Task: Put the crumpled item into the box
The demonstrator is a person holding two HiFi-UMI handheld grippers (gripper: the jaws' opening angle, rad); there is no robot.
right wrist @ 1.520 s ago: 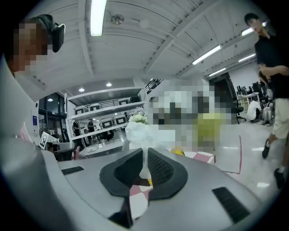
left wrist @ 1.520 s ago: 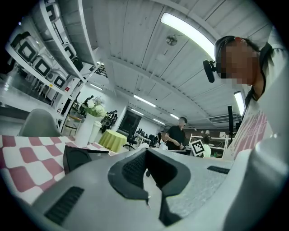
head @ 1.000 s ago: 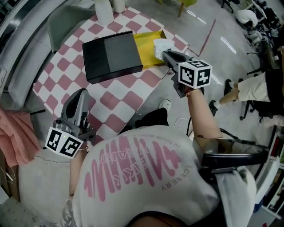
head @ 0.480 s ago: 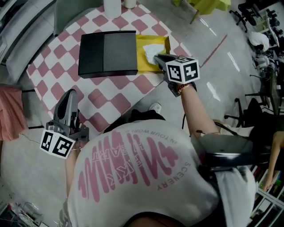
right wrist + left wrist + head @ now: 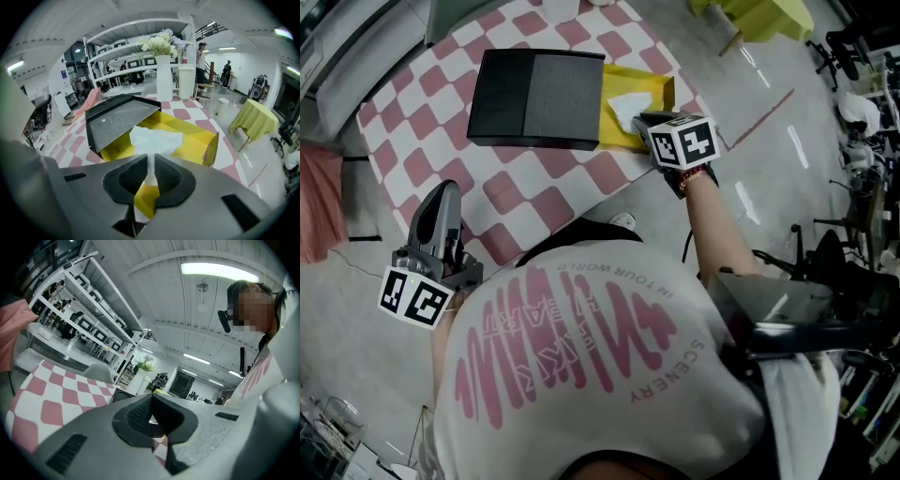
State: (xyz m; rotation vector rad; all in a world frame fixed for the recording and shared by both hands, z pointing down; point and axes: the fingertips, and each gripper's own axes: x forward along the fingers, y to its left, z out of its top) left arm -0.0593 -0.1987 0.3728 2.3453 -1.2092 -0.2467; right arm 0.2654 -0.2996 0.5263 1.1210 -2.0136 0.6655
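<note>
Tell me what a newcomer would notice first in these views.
The open bright yellow cardboard box stands at the far right edge of the pink-and-white checked table, partly under a flat black lid. In it lies the white crumpled tissue, a strip of it between the right gripper's opening jaws. The left gripper hangs by the table's near left edge, jaws together and empty.

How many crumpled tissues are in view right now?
1. The crumpled tissue lies in the open part of the yellow box, a tail of it between the opening jaws of the right tongs. More could be hidden under the black lid.
</note>
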